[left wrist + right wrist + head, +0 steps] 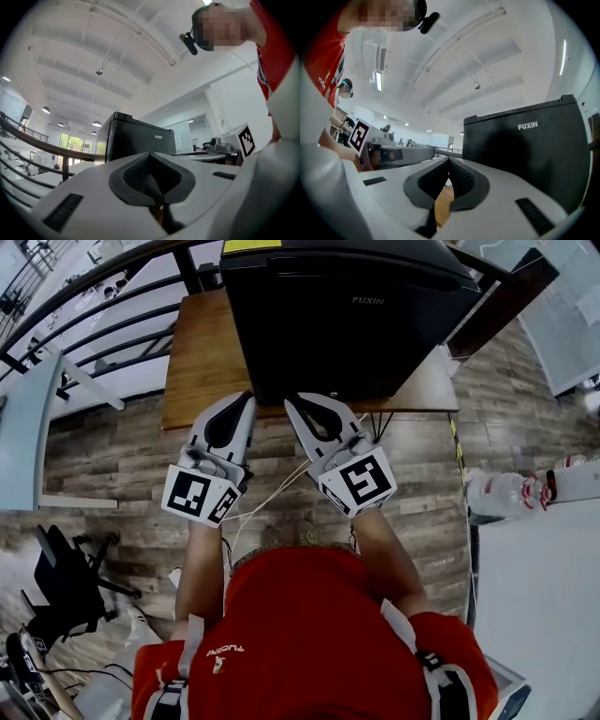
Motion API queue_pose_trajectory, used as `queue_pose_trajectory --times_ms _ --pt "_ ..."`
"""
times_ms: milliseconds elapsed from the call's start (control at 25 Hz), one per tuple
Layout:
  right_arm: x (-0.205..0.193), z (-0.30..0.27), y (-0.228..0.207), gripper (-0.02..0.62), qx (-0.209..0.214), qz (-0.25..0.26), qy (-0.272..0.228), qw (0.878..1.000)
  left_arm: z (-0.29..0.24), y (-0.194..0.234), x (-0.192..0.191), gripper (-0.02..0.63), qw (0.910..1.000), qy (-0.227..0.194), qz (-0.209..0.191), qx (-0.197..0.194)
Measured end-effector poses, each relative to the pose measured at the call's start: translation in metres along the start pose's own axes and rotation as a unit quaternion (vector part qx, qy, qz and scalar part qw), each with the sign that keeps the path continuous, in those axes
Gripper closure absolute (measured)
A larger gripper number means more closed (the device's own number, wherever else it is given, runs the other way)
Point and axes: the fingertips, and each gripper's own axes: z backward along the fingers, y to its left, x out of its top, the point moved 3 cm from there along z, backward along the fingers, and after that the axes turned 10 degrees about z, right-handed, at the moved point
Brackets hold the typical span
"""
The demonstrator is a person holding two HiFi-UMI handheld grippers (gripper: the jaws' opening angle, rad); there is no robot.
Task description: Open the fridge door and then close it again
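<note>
Currently the black fridge (347, 315) is sitting on a wooden table (202, 352), with its front facing the person. The fridge door (525, 154), carrying a white brand name near its top, is lying flush and closed.

Left gripper (246, 397): it is pointing at the lower front of the fridge, over the table's near edge. Its own view is showing the two dark ribbed pads pressed together at the tips, with nothing between them. The fridge is standing ahead of it, slightly to the left.

Right gripper (292, 399): it is hovering just beside the left one, angled a little toward it, also aiming at the fridge front. Its jaws are meeting at the tips and gripping nothing; only a sliver of the wooden table is showing through the gap lower down, behind the pads. The door is filling the right half of its view, and the tips are appearing to stop short of it.

From above, both tips are overlapping the fridge's bottom edge, so contact cannot be confirmed from the head view alone.

Surroundings: a person in a red shirt (309, 634) is holding both grippers out in front. A plank floor (122, 456) is running under the table, a dark railing (103, 315) is crossing the upper left, and a black chair (66, 582) is standing at lower left.
</note>
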Motion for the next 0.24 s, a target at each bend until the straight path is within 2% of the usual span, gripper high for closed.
queue_pose_trajectory --times_ms 240 --pt "-0.0018 0.0054 0.0013 0.571 -0.002 0.001 0.004 1.000 0.0045 -0.0014 -0.0009 0.597 1.0000 0.001 -0.001 0.001"
